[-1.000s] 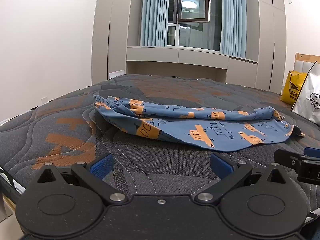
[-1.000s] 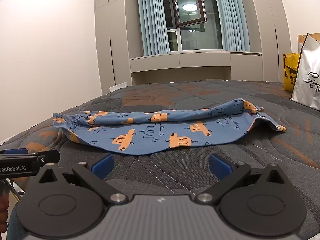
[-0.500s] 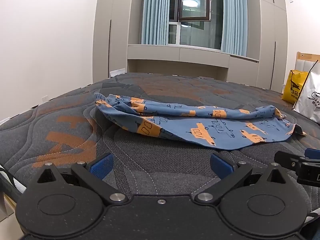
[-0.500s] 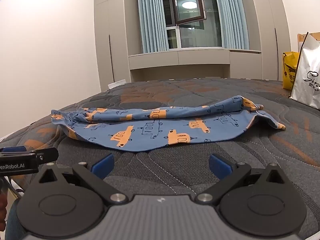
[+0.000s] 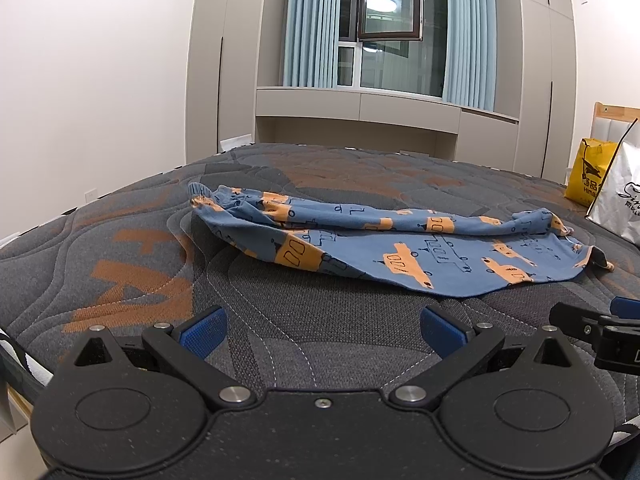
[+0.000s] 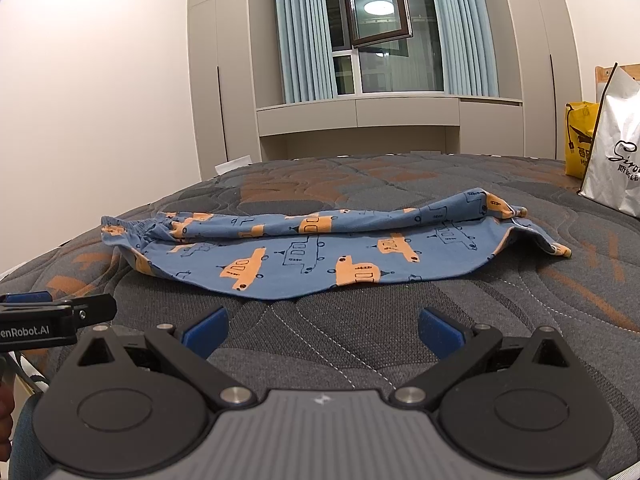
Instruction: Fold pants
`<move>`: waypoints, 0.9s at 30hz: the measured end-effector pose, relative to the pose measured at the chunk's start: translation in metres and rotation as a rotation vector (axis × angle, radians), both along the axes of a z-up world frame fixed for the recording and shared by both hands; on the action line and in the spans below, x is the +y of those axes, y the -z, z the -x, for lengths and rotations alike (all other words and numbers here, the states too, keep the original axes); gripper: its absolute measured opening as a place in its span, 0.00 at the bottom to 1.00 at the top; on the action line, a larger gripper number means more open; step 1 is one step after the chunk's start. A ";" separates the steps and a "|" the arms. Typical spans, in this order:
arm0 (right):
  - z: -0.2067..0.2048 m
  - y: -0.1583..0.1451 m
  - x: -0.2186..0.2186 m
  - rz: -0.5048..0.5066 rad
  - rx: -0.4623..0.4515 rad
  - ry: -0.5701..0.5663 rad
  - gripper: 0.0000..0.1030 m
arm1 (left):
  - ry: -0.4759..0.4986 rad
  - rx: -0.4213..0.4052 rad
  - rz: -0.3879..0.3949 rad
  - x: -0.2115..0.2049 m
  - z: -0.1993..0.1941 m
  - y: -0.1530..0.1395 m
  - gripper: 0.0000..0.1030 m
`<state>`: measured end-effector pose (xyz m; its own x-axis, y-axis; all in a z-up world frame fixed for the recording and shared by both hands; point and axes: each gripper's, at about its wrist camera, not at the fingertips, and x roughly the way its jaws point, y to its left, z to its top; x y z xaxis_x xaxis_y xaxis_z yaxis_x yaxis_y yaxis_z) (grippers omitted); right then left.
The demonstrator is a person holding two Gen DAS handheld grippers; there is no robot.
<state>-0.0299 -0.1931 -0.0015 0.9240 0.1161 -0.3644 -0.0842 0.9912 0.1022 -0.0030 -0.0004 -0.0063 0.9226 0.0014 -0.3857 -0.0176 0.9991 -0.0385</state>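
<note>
Blue pants with orange vehicle prints (image 5: pixel 400 248) lie lengthwise across the grey quilted mattress (image 5: pixel 280 320), one leg laid over the other, waistband at the left and cuffs at the right. They also show in the right wrist view (image 6: pixel 320 256). My left gripper (image 5: pixel 324 330) is open and empty, low over the mattress, short of the pants' near edge. My right gripper (image 6: pixel 322 330) is open and empty, also short of the near edge. Each gripper's side shows in the other's view: the right one (image 5: pixel 600 336) and the left one (image 6: pixel 52 320).
A white shopping bag (image 6: pixel 616 152) and a yellow bag (image 6: pixel 578 140) stand at the mattress's far right. Beyond the bed are a window with blue curtains (image 5: pixel 390 28) and tall wardrobes. The mattress's near edge lies just under both grippers.
Both grippers have drawn back slightly and tilted; the pants sit a little farther off in both views. The pants have not moved and both grippers stay open.
</note>
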 end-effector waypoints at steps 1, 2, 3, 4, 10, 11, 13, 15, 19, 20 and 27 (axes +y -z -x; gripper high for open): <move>0.001 0.001 0.000 0.000 0.000 0.000 1.00 | 0.000 0.000 0.001 0.000 -0.001 -0.001 1.00; 0.002 0.002 -0.001 0.000 0.001 -0.001 1.00 | 0.000 0.000 0.001 0.000 0.000 0.000 1.00; -0.002 0.006 0.000 0.001 0.005 -0.001 1.00 | -0.001 -0.001 0.000 0.000 0.000 0.000 1.00; -0.002 0.006 0.000 0.002 0.005 -0.002 1.00 | -0.001 -0.001 0.000 0.000 0.000 0.000 1.00; -0.002 0.005 0.001 0.003 0.007 -0.001 1.00 | 0.000 0.002 0.000 0.000 0.000 0.000 1.00; -0.002 0.005 0.001 0.003 0.007 -0.001 1.00 | 0.000 0.002 0.001 0.000 0.000 0.000 1.00; -0.001 0.006 0.001 0.003 0.007 -0.001 1.00 | 0.000 0.003 0.000 0.000 -0.001 -0.001 1.00; -0.002 0.005 0.001 0.003 0.008 -0.001 1.00 | 0.000 0.004 0.001 0.000 -0.001 -0.001 1.00; -0.002 0.006 0.001 0.004 0.009 -0.002 1.00 | 0.000 0.004 0.001 0.000 -0.002 -0.001 1.00; -0.002 0.005 0.001 0.004 0.009 -0.001 1.00 | 0.000 0.004 0.001 0.000 -0.001 0.000 1.00; -0.002 0.007 0.000 0.005 0.016 -0.002 1.00 | 0.000 0.007 0.001 0.008 -0.003 0.009 1.00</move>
<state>-0.0281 -0.1929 -0.0081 0.9178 0.1160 -0.3798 -0.0844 0.9915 0.0987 -0.0004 0.0072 -0.0156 0.9200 0.0007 -0.3919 -0.0175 0.9991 -0.0392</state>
